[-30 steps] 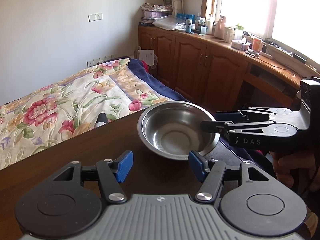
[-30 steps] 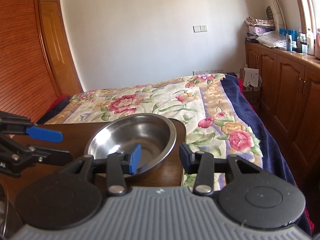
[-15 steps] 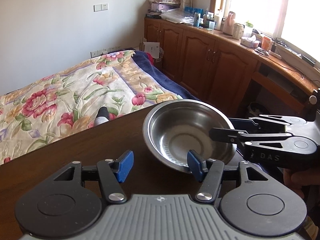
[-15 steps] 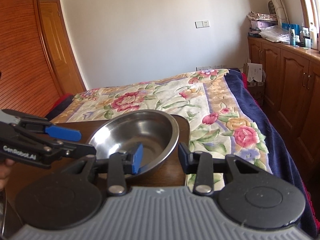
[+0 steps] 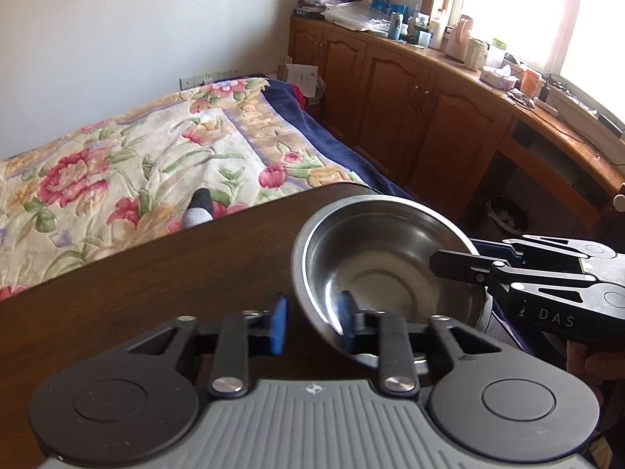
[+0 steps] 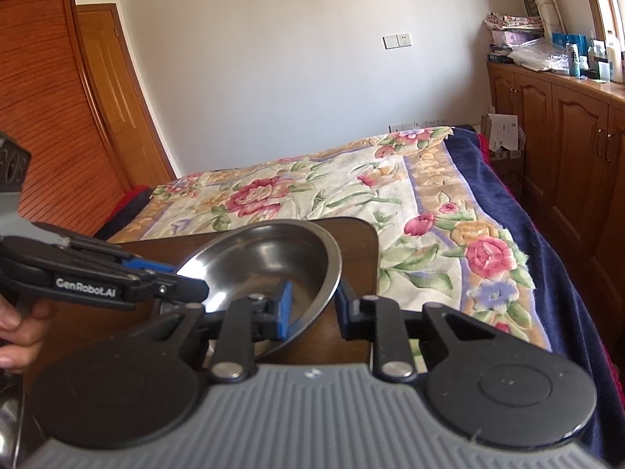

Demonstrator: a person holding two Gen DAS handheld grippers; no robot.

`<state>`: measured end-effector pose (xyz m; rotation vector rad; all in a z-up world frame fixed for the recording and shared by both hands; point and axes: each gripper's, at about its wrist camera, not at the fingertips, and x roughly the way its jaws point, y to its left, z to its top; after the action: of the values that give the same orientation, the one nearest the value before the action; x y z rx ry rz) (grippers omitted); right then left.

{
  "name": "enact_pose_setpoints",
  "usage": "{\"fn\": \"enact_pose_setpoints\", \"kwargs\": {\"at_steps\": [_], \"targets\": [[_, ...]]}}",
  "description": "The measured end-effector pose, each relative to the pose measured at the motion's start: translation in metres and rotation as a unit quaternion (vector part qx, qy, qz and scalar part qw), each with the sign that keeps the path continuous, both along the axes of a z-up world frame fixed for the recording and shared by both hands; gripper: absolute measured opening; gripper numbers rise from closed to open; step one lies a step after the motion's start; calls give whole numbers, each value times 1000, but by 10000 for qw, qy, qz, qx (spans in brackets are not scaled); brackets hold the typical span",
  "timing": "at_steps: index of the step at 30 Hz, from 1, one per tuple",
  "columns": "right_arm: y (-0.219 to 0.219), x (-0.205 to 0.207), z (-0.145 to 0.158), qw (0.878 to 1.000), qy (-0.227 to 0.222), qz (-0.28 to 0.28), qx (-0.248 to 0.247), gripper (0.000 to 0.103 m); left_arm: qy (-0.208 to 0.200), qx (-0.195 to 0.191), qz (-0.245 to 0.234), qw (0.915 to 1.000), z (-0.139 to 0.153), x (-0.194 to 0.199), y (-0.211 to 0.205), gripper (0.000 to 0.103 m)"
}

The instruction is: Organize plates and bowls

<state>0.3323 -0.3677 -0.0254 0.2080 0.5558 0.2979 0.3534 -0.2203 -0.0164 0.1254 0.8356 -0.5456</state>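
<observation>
Blown-out window point(image 5: 547, 11) glare (fisheye-warped edges)

At the right edge of the left wrist view, the right gripper point(image 5: 455, 264) bore white letters "DAS" on its black side. At the left of the right wrist view, the left gripper point(image 6: 187, 287) carried "GenRobot.AI" in white on its black arm. Labels on the bottles on the counter were too small to read.

Floral bedspread point(image 6: 351, 195), wooden cabinets point(image 5: 410, 90), window point(image 5: 527, 8).
</observation>
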Motion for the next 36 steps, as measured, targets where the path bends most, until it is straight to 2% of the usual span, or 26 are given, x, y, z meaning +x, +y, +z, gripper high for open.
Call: {"fn": "enact_pose_setpoints", "kwargs": {"at_steps": [14,24,36], "targets": [[3,-16,9,9998,-51,-180,-102,13,-42,7,-140,9999,19,-26,10,15],[13,-39,41,9990,-332,-196,-243,12,-374,-231,-259,9987,59,-58,25,15],[34,-66,68,9972,-582,-88,-454,13,-563,-373,-287,9973,78,-96,54,13]]}}
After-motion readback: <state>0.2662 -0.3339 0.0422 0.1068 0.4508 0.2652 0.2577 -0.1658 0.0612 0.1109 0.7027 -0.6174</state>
